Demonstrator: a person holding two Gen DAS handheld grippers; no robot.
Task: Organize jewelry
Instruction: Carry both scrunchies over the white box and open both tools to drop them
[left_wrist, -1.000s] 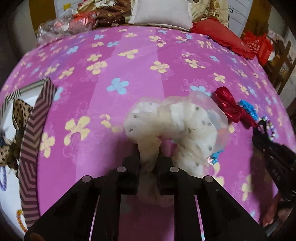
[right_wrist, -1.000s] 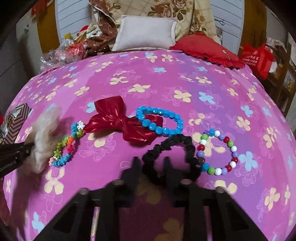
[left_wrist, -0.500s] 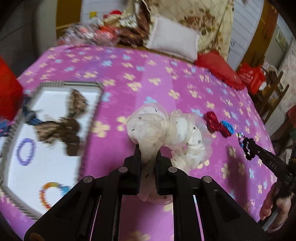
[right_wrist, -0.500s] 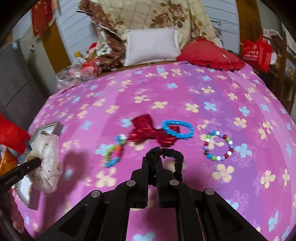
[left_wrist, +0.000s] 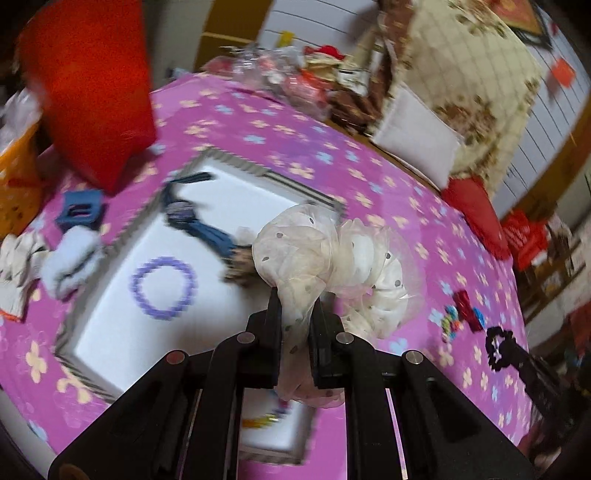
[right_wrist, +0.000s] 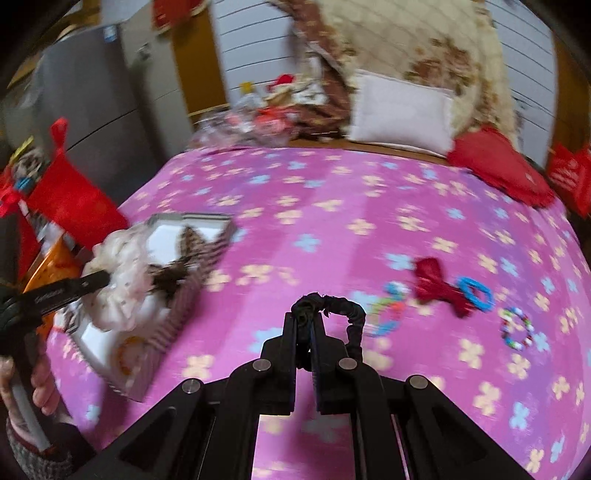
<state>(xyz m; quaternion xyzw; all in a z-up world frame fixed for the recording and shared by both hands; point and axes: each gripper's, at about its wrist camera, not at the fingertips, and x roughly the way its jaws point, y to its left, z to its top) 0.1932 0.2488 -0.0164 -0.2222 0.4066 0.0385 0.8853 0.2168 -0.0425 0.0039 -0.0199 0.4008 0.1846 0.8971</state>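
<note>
My left gripper (left_wrist: 295, 310) is shut on a cream dotted scrunchie (left_wrist: 332, 266) and holds it above the white tray (left_wrist: 110, 332) with striped walls. In the tray lie a purple bead bracelet (left_wrist: 164, 286), a blue watch (left_wrist: 192, 221) and a leopard bow (right_wrist: 177, 269). My right gripper (right_wrist: 303, 321) is shut on a black scrunchie (right_wrist: 332, 306) and holds it above the pink flowered bedspread. A red bow (right_wrist: 439, 284), a blue bead bracelet (right_wrist: 476, 293), a multicolour bracelet (right_wrist: 517, 328) and a small colourful bracelet (right_wrist: 388, 314) lie on the bedspread at the right.
A red bag (left_wrist: 92, 92) and an orange box (left_wrist: 14, 177) stand left of the tray. A blue clip (left_wrist: 79, 214) and white cloths (left_wrist: 66, 258) lie beside it. A white pillow (right_wrist: 402, 114), a red cushion (right_wrist: 498, 162) and a quilt lie at the far bed edge.
Both grippers have lifted and swung left. The left one, with the cream scrunchie, is now over the tray. The right one picked the black scrunchie up off the bedspread.
</note>
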